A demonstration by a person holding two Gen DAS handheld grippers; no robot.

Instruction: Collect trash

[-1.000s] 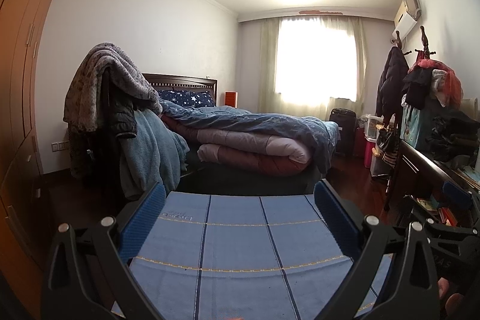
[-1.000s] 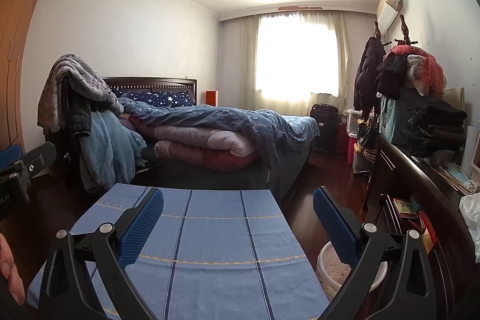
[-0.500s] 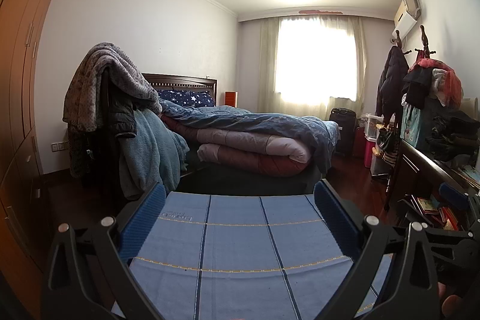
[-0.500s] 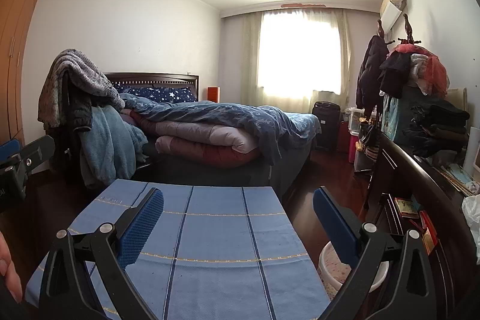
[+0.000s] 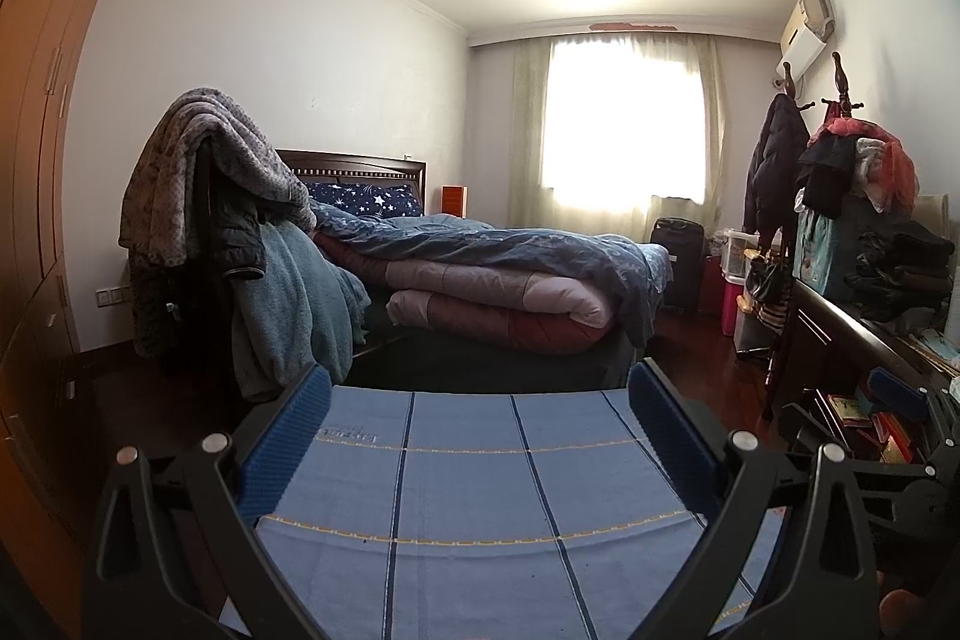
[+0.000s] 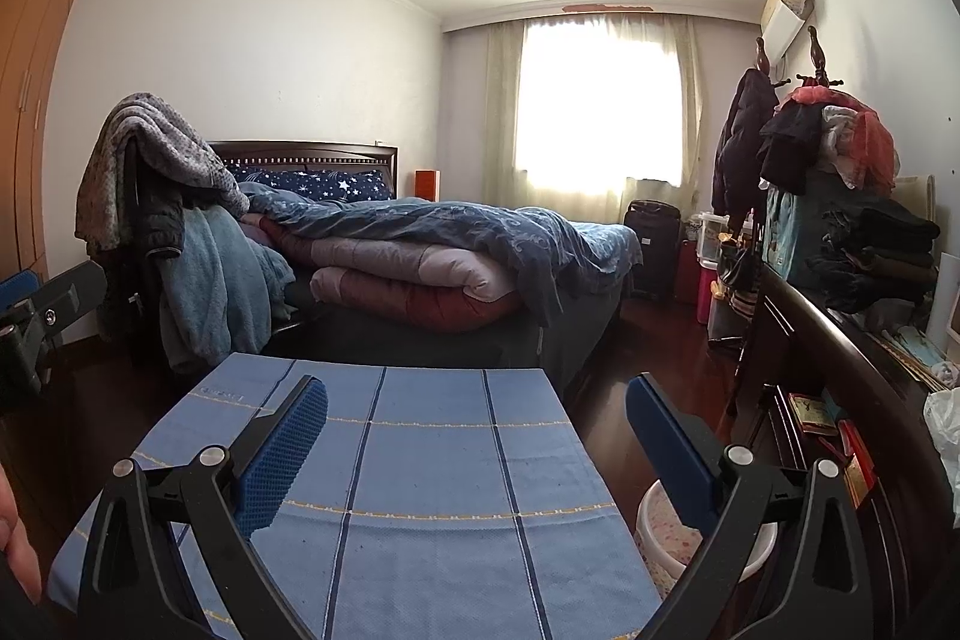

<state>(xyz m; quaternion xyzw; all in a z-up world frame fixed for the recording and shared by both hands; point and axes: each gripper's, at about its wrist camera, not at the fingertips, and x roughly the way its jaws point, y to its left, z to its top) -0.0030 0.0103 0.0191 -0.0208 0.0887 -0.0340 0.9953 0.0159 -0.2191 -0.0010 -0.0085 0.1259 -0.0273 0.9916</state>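
Both my grippers, left gripper (image 5: 480, 403) and right gripper (image 6: 477, 418), hang spread wide over the woven striped blue cloth (image 5: 468, 490). Only my right view catches the round speckled bin (image 6: 660, 538) under the right finger.

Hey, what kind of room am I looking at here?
A lived-in home bedroom: a dark wooden bed heaped with blue and pink quilts, a curtained window, and a wooden coat stand loaded with jackets.

I'm seeing a white bin (image 6: 654, 556) with a speckled pink lining sitting on the floor, lower right of the frame, just beside the blue cloth
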